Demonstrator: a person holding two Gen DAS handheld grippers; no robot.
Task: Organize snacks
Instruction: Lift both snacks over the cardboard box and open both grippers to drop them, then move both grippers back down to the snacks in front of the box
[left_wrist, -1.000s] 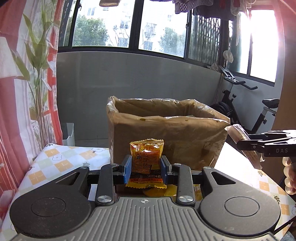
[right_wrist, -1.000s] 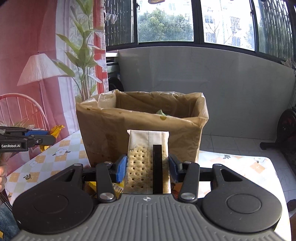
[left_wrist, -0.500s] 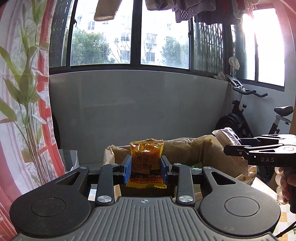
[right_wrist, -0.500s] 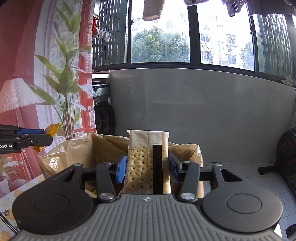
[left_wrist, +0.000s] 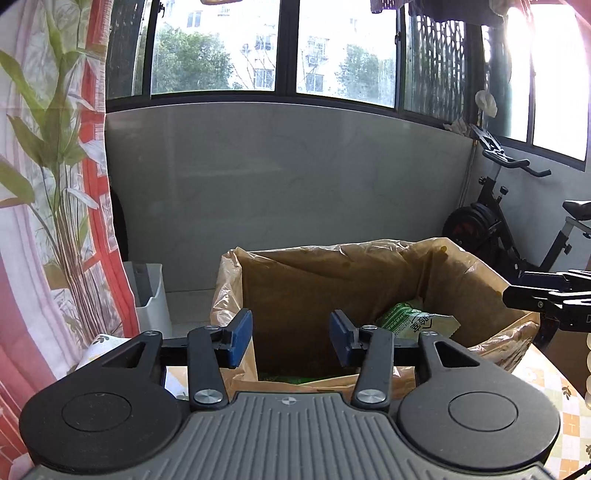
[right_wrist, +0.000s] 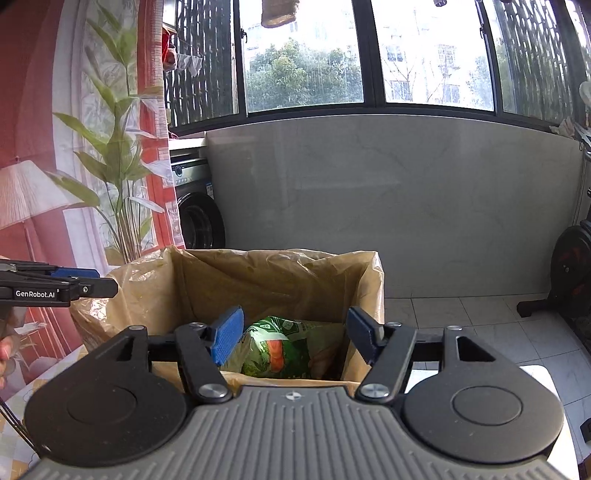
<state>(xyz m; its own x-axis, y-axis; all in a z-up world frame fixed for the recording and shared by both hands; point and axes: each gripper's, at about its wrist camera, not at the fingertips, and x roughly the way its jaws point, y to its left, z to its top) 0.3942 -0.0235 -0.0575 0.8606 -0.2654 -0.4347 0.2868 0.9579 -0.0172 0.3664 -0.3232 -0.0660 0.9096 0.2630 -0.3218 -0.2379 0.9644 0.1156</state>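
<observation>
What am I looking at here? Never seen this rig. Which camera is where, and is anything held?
Two handheld grippers, each carried by a person, each with a fisheye camera looking along its fingers. In the left wrist view the left gripper is open and empty above a brown lined box; the right gripper shows at its edge. In the right wrist view the right gripper is also open and empty over the box, where a green snack packet lies. The box stands on a checked tablecloth.

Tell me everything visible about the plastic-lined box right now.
The plastic-lined box is a brown cardboard carton with crinkled translucent plastic draped over its rim. It stands upright and open-topped on the checked tablecloth. Inside lie a green snack packet and a green-and-white packet. Both claws, the left and right, hover open above it, touching nothing.
</observation>
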